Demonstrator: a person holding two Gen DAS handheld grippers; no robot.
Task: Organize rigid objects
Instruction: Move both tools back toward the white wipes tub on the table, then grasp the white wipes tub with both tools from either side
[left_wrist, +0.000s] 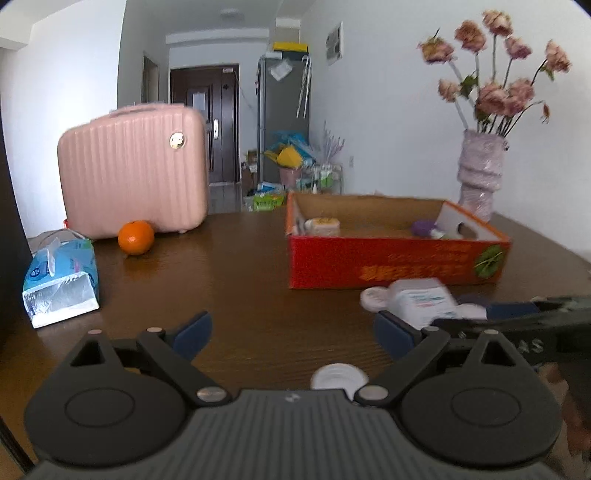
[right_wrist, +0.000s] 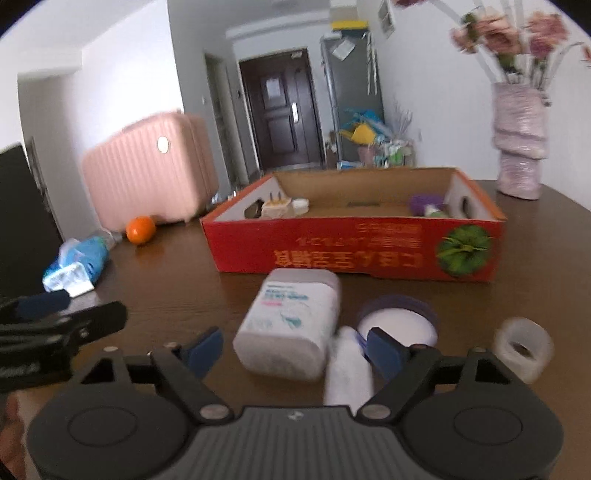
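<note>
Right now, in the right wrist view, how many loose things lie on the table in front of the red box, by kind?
White bottle: 1
Small white item: 1
Purple-rimmed lid: 1
Clear tape roll: 1
Total: 4

Glossy wood-grain table (left_wrist: 240, 266), matt red cardboard box (right_wrist: 332, 251), ribbed pink plastic suitcase (left_wrist: 133, 170).

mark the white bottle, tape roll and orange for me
white bottle (right_wrist: 291, 325), right wrist view, on its labelled side.
tape roll (right_wrist: 524, 347), right wrist view, on its clear outer band.
orange (left_wrist: 136, 237), left wrist view, on its front skin.
</note>
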